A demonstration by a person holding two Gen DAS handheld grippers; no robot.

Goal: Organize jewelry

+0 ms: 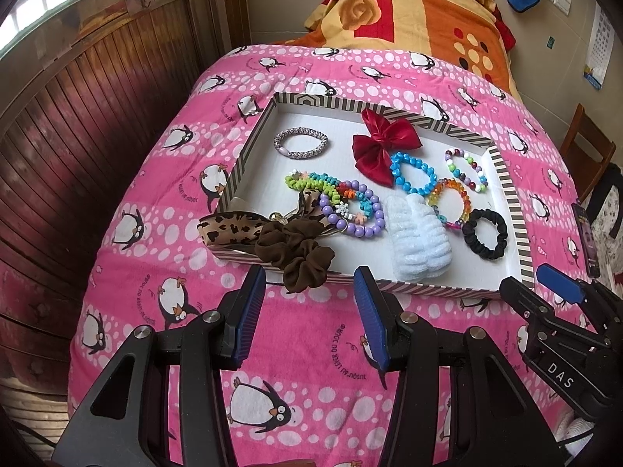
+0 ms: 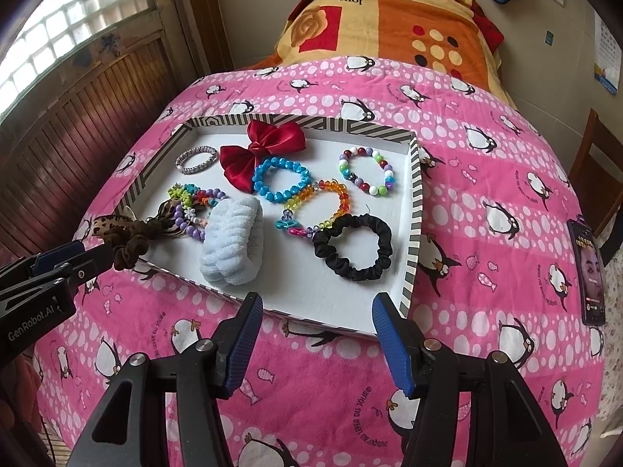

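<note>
A striped-rim white tray lies on the pink penguin blanket. In it are a red bow, a silver bracelet, a blue bead bracelet, a multicolour bead bracelet, a rainbow bracelet, a black scrunchie, a white fluffy band and a purple bead bracelet. A brown scrunchie hangs over the near rim. My left gripper is open just in front of it. My right gripper is open at the tray's near edge.
An orange patterned blanket is piled at the far end of the bed. A phone lies on the blanket right of the tray. A wooden panelled wall is on the left, a chair on the right.
</note>
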